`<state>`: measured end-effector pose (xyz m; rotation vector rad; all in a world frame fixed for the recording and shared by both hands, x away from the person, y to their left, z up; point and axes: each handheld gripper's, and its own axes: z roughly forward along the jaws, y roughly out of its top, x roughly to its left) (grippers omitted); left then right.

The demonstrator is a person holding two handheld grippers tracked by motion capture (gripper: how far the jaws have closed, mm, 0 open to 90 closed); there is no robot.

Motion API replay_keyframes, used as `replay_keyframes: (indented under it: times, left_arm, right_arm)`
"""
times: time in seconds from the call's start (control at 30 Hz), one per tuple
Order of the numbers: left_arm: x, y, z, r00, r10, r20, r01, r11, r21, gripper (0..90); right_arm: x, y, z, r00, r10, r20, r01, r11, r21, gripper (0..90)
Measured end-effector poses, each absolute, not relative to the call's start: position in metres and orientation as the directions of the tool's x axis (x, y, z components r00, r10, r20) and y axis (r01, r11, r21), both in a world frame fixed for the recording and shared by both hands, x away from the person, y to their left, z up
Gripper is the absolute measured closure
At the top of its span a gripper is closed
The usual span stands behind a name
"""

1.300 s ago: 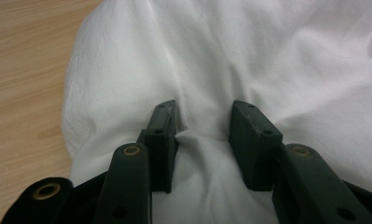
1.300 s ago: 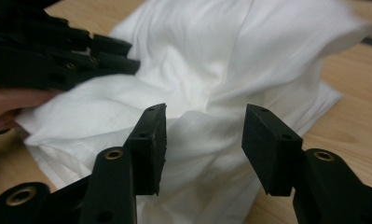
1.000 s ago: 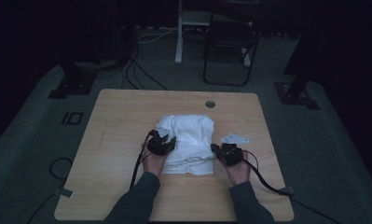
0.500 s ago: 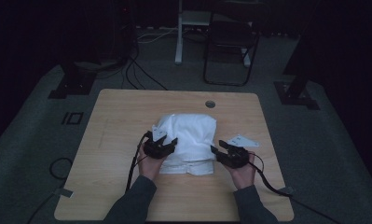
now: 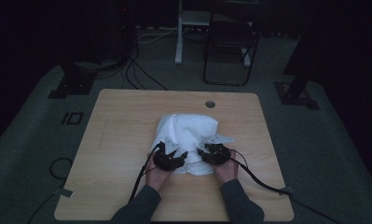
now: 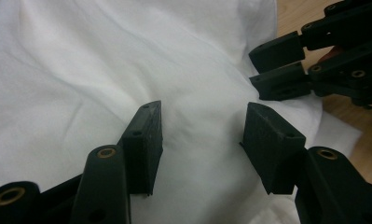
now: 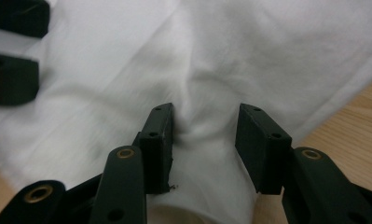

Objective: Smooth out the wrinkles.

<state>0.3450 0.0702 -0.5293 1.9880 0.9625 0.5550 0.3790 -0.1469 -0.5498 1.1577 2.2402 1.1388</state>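
White cloth [image 5: 188, 137] lies bunched near the middle of the wooden desk [image 5: 118, 135], toward our side. We hold the left tool [image 5: 170, 157] over its near left edge and the right tool [image 5: 212, 153] over its near right edge, the two close together. In the left gripper view our left tool [image 6: 200, 128] is spread wide above the cloth [image 6: 127, 70], gripping nothing, with the other tool's jaws at upper right. In the right gripper view our right tool [image 7: 204, 128] also stands apart, a raised fold of cloth [image 7: 249, 51] between its jaws.
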Motion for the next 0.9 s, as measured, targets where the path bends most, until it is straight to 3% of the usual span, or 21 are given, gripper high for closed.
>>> replay_keyframes:
  times: [0.37,0.5,0.9]
  left_arm:
    - [0.369,0.080,-0.526,0.567,0.823,0.012,0.433,-0.311,0.846,48.0]
    - [0.361,0.090,-0.515,0.558,0.830,0.004,0.412,-0.281,0.867,43.9]
    - [0.348,0.136,-0.503,0.505,0.863,-0.017,0.424,-0.231,0.876,42.2]
  right_arm:
    - [0.406,-0.138,-0.549,-0.579,0.814,0.041,0.497,0.312,0.810,51.7]
    - [0.398,-0.146,-0.540,-0.571,0.818,0.069,0.478,0.264,0.838,45.2]
    - [0.381,-0.174,-0.528,-0.541,0.838,0.075,0.463,0.222,0.858,42.2]
